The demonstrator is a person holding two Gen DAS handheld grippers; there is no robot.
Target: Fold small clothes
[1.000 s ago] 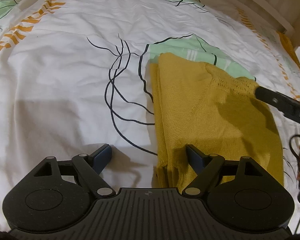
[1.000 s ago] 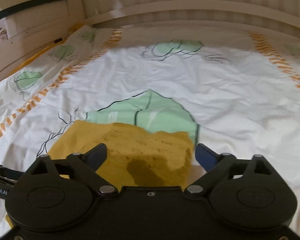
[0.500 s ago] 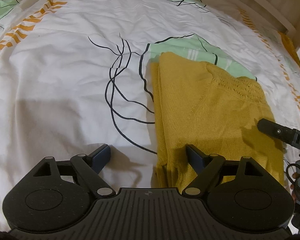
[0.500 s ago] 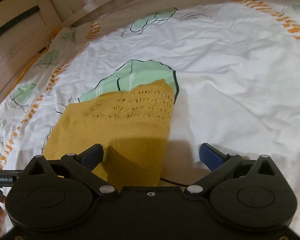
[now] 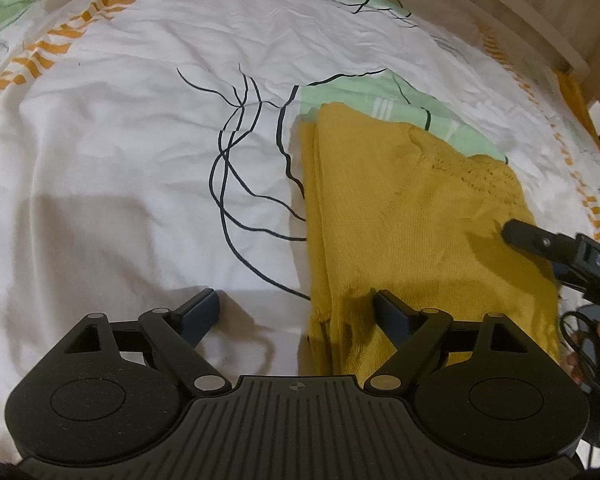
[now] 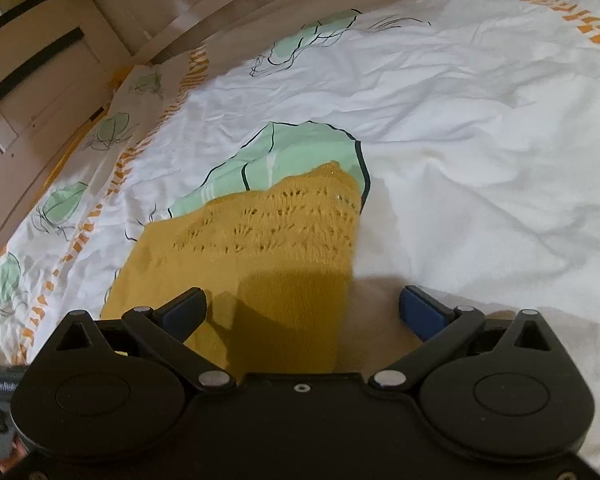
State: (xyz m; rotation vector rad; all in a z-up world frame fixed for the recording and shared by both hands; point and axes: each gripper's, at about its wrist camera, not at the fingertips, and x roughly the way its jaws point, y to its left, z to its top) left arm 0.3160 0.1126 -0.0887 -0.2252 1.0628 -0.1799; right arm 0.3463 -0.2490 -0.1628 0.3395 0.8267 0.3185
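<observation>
A mustard-yellow knitted garment (image 5: 412,216) lies folded into a long strip on the white patterned bedsheet (image 5: 120,160). My left gripper (image 5: 296,312) is open and empty at the garment's near left corner, its right finger over the cloth. My right gripper (image 6: 302,308) is open and empty at the garment's (image 6: 268,248) near right edge, with its left finger over the cloth and its right finger over the sheet. One of its fingers shows in the left wrist view (image 5: 540,240), lying over the garment's right side.
A wooden bed frame (image 5: 540,12) runs along the far side. A wall with cupboards (image 6: 40,72) stands to the left in the right wrist view. The sheet (image 6: 480,140) spreads wide around the garment.
My right gripper has pulled back and swung from over the garment's middle to its right edge. The left gripper has barely moved. The garment lies as before.
</observation>
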